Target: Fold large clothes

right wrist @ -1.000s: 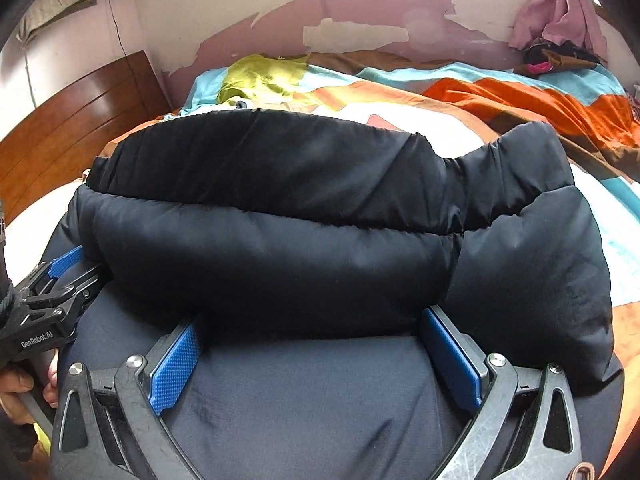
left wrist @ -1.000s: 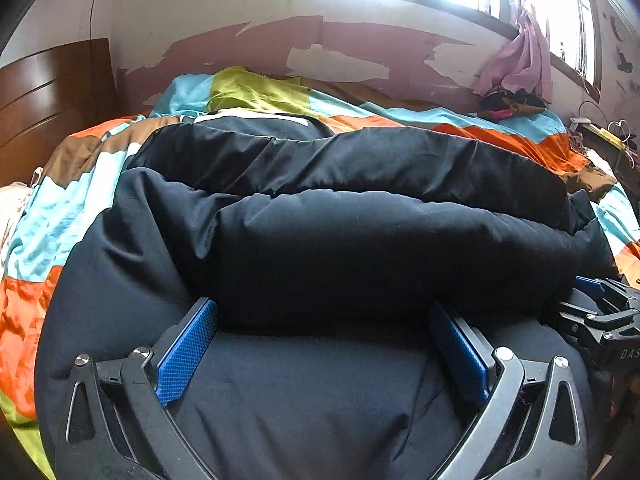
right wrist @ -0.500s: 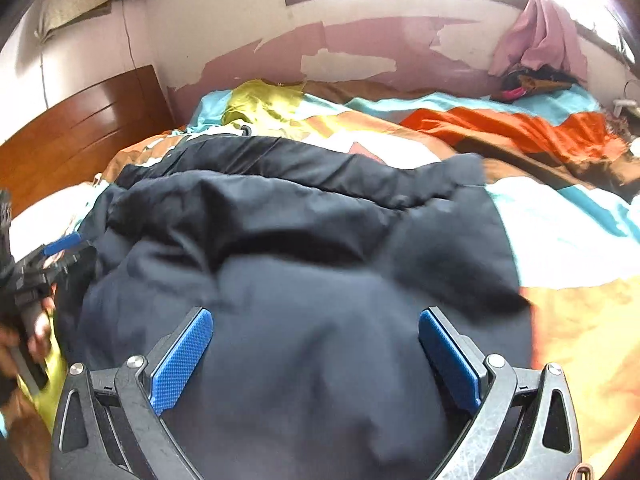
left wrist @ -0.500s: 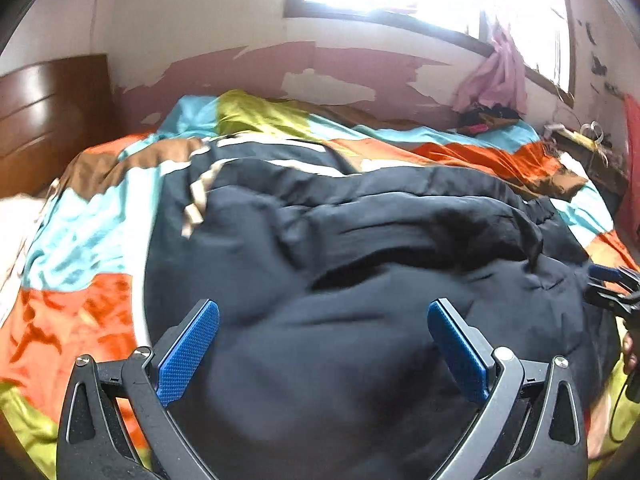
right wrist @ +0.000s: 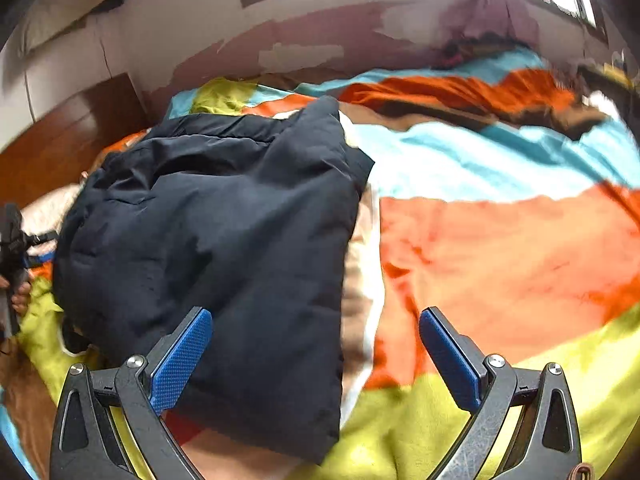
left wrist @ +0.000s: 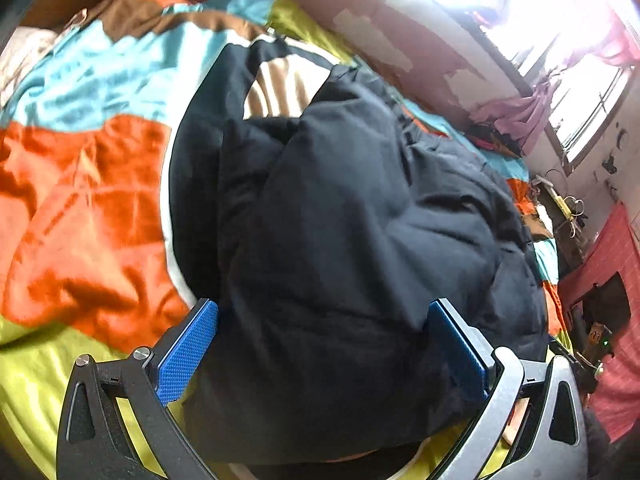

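Note:
A dark navy padded jacket point(left wrist: 360, 220) lies folded in a thick bundle on a colourful patchwork bedspread point(left wrist: 80, 184). My left gripper point(left wrist: 324, 354) is open, its blue pads point(left wrist: 188, 352) wide apart over the jacket's near edge, and the view is tilted. In the right wrist view the jacket point(right wrist: 224, 240) fills the left half, its right edge running straight down the bedspread point(right wrist: 500, 248). My right gripper point(right wrist: 316, 360) is open above the jacket's near right corner, holding nothing. The left gripper point(right wrist: 14, 248), held by a hand, shows at the far left edge.
A wooden headboard point(right wrist: 60, 144) stands at the left, with a wall of peeling paint point(right wrist: 300, 52) behind the bed. Pink cloth point(left wrist: 520, 112) hangs under the bright window. A cluttered stand and a red panel point(left wrist: 616, 280) sit to the right of the bed.
Both grippers have let go of the jacket and drawn back. The raised roll of jacket has dropped flatter onto the bed. The left view has tilted, the right one swung right.

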